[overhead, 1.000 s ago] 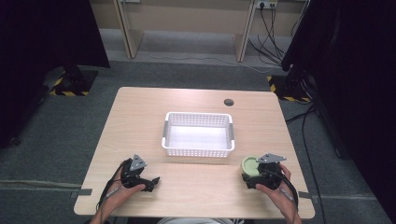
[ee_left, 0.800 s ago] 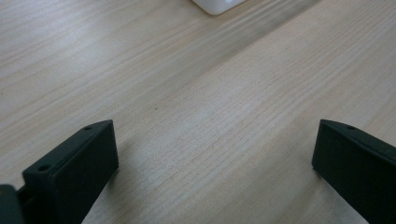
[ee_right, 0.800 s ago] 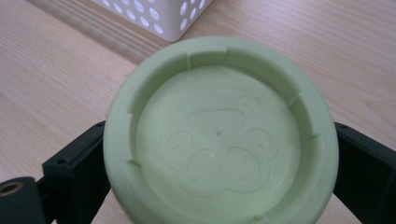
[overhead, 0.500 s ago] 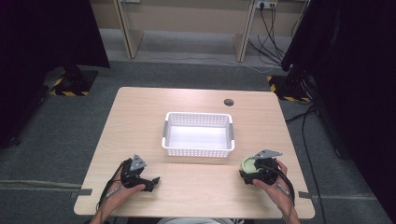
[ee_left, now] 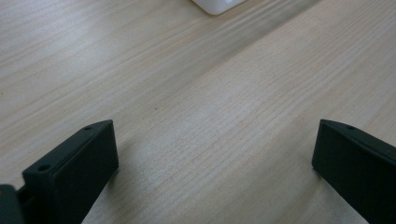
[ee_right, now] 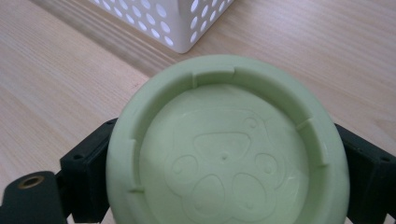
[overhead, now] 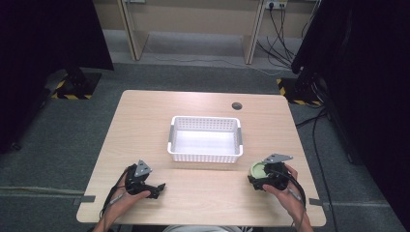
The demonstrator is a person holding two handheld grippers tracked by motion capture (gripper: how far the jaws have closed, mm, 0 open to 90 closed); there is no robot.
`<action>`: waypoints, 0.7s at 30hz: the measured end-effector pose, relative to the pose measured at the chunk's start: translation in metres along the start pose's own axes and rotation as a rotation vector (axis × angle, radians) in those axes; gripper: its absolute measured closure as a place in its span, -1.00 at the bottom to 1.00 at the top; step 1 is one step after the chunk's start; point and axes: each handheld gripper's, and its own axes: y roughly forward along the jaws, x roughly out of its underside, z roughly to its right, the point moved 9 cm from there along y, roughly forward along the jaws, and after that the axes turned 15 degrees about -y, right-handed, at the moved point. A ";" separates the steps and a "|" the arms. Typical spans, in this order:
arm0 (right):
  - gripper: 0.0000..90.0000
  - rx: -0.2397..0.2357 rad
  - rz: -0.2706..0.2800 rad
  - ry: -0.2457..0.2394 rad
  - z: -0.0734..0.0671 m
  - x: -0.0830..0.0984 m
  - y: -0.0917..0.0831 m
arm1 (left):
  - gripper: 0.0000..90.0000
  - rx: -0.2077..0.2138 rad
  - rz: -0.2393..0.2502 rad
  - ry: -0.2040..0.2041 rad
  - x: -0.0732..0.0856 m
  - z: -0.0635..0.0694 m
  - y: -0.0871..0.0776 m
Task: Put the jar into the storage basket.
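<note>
Currently: right gripper (overhead: 261,180) clamps one round pale-green lid (ee_right: 227,149) between both jaws, just right of basket's near corner | left gripper (overhead: 153,187) spread wide over bare table (ee_left: 196,93), holding nothing | lid: smooth plastic, embossed paw print | one white perforated basket (overhead: 205,155), mid-table.

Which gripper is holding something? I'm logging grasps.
The right gripper, jaws around the pale green bowl; the left gripper stands open over bare table.
</note>
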 end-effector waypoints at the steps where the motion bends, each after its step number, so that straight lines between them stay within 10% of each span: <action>1: -0.75 0.002 0.004 -0.003 0.000 -0.001 -0.002 | -1.00 0.000 0.000 0.000 0.000 0.000 0.000; 21: -0.75 -0.038 0.039 -0.103 -0.010 -0.044 -0.012 | -1.00 0.000 0.000 0.000 0.000 0.000 0.000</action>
